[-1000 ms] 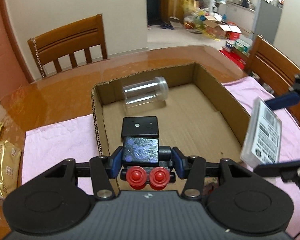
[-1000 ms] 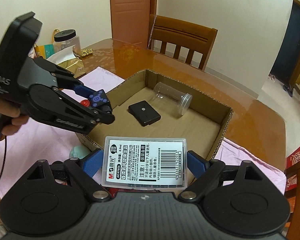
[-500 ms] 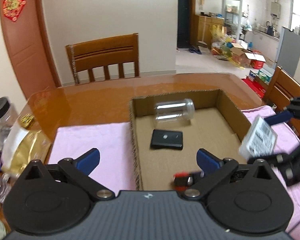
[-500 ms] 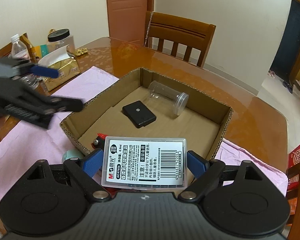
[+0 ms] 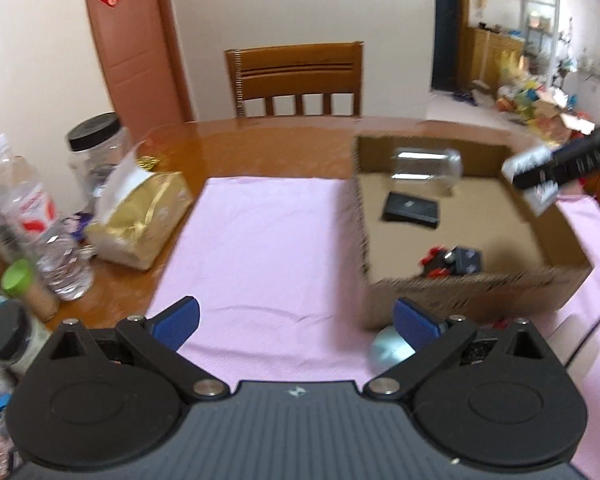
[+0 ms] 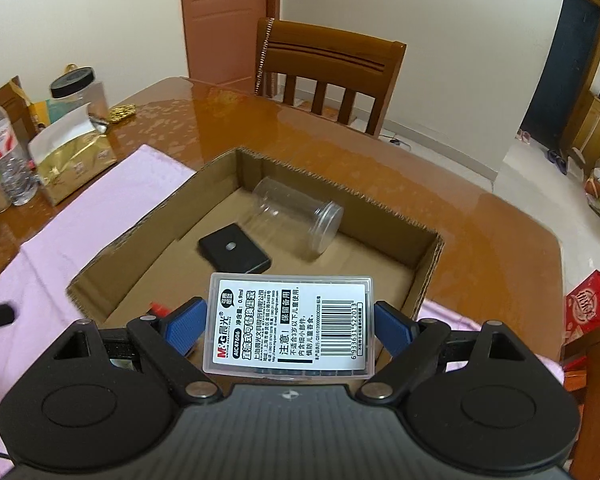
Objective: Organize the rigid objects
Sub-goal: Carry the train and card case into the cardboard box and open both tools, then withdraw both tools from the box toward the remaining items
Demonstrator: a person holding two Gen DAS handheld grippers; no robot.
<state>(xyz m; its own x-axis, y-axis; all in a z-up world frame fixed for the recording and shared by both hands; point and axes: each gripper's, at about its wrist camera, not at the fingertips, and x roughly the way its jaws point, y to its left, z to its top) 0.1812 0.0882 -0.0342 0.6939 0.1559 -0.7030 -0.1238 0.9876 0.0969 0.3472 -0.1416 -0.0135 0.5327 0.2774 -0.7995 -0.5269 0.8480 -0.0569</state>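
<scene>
Looking from the left wrist, the left gripper (image 5: 296,316) is being held wide open with nothing between its blue fingers (image 5: 178,316). Its jaws have just been opening. It is being held over the pink cloth (image 5: 268,248), just beside the cardboard box (image 5: 476,292). Inside the box, a small toy with red parts (image 5: 452,262) is lying near the front wall. A black flat block (image 5: 411,211) is lying in the middle of the box, and a clear jar (image 5: 426,164) is lying on its side by the back wall.

Looking from the right wrist, a clear plastic case with a white label (image 6: 290,326) is being gripped between the fingers of the right gripper (image 6: 290,324). The case is being held above the front part of the box (image 6: 424,248).
</scene>
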